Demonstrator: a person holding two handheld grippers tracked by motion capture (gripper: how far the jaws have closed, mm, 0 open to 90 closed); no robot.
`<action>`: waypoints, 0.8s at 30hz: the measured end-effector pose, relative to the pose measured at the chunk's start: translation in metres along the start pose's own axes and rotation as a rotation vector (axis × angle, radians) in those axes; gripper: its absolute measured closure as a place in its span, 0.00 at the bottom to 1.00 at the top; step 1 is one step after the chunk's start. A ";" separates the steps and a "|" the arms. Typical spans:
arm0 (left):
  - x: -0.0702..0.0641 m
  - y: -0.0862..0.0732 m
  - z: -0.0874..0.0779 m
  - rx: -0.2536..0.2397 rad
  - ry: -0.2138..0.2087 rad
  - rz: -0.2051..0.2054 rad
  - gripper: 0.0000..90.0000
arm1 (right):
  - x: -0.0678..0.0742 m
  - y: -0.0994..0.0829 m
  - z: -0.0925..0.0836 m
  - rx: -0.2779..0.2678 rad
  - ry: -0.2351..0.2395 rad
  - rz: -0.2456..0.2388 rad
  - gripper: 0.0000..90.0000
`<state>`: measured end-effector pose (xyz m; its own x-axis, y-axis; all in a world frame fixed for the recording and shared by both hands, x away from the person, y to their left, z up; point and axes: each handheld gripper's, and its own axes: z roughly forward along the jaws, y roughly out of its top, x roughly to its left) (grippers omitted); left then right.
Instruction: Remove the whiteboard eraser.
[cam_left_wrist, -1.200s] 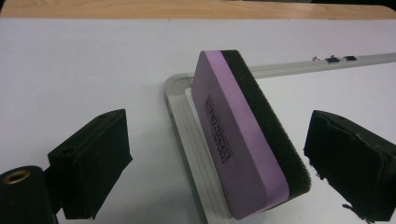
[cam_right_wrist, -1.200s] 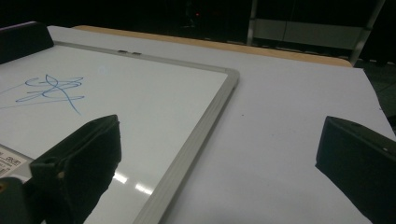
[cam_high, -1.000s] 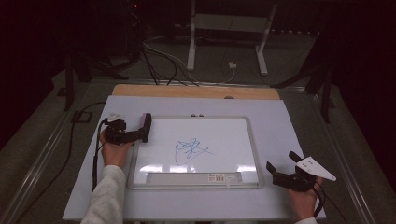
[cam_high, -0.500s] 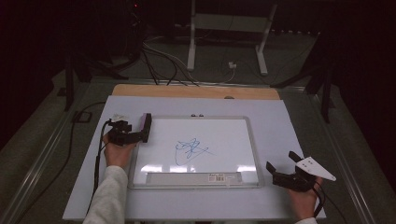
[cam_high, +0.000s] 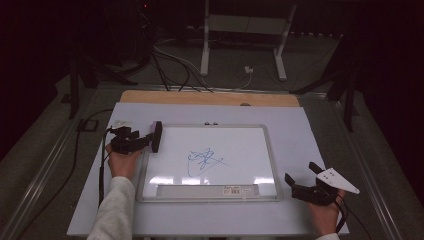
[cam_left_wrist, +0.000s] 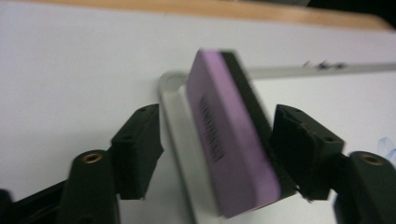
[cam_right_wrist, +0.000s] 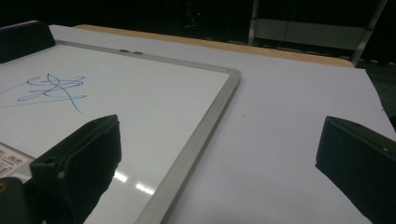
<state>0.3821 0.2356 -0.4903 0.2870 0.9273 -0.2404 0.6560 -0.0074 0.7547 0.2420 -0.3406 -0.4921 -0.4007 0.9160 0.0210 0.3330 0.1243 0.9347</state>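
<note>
Tongs first: left tongs (cam_high: 150, 140) sit at the far-left corner of the whiteboard, and the eraser (cam_left_wrist: 229, 140) stands between their jaws. One jaw presses its black felt side, the other looks a bit off the purple side, so I can't tell if it's properly clamped. Right tongs (cam_high: 306, 181) rest on the table (cam_high: 310, 125) just off the board's near-right corner, jaws spread wide with nothing in them.

Whiteboard (cam_high: 240, 145) lies flat mid-table, with a label strip (cam_high: 210, 190) along its near edge. The blue scribble (cam_high: 202, 160) in the middle looks untouched. My guess is it's a wipe job: eraser's fetched, wiping not started.
</note>
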 end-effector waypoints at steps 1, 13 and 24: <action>0.000 -0.001 0.001 -0.003 -0.009 -0.009 0.41 | 0.000 0.000 0.000 0.000 0.000 0.000 0.00; -0.009 -0.003 0.012 0.020 -0.116 -0.044 0.48 | -0.001 0.000 -0.001 -0.003 0.001 0.000 0.00; -0.014 -0.004 0.018 0.054 -0.128 -0.031 0.49 | 0.000 0.001 -0.001 -0.003 0.003 0.001 0.00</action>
<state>0.3879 0.2156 -0.5003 0.3505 0.8722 -0.3413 0.7016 -0.0031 0.7125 0.2414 -0.3410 -0.4912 -0.4034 0.9147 0.0227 0.3307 0.1226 0.9358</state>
